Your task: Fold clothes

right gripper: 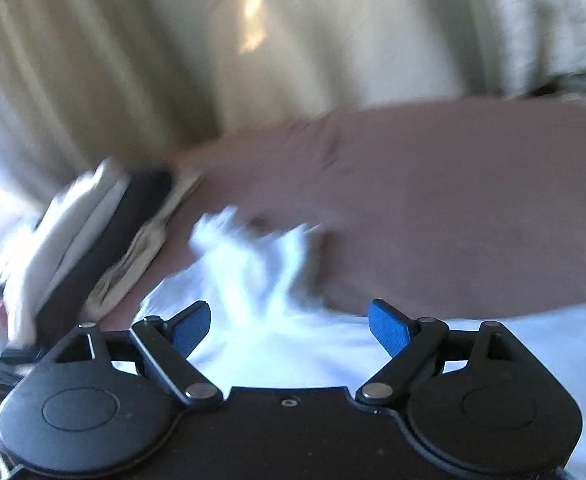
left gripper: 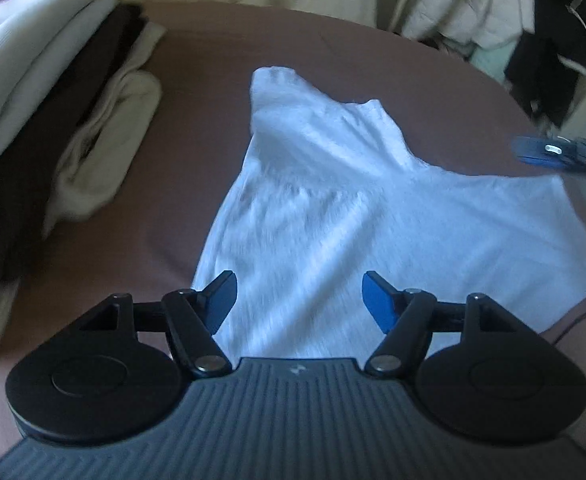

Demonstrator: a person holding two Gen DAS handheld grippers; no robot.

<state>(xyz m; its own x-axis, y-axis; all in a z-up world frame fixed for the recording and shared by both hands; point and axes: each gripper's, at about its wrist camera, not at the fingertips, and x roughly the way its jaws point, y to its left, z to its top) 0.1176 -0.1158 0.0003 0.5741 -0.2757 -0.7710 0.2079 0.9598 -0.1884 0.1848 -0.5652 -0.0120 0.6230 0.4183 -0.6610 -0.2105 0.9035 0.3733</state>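
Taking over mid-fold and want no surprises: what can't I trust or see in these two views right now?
- White shirt: near hem hidden behind the left hand-held gripper in the left wrist view.
- Right hand-held gripper: cut off by the right edge there; its jaws unreadable in that view.
- Right wrist view: motion blur smears the shirt and the folded stack.
- Stack: cropped at the left edge.

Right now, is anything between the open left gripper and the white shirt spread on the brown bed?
Nothing visible. The left gripper hangs open directly over the white shirt; the folded pile lies off to the side.
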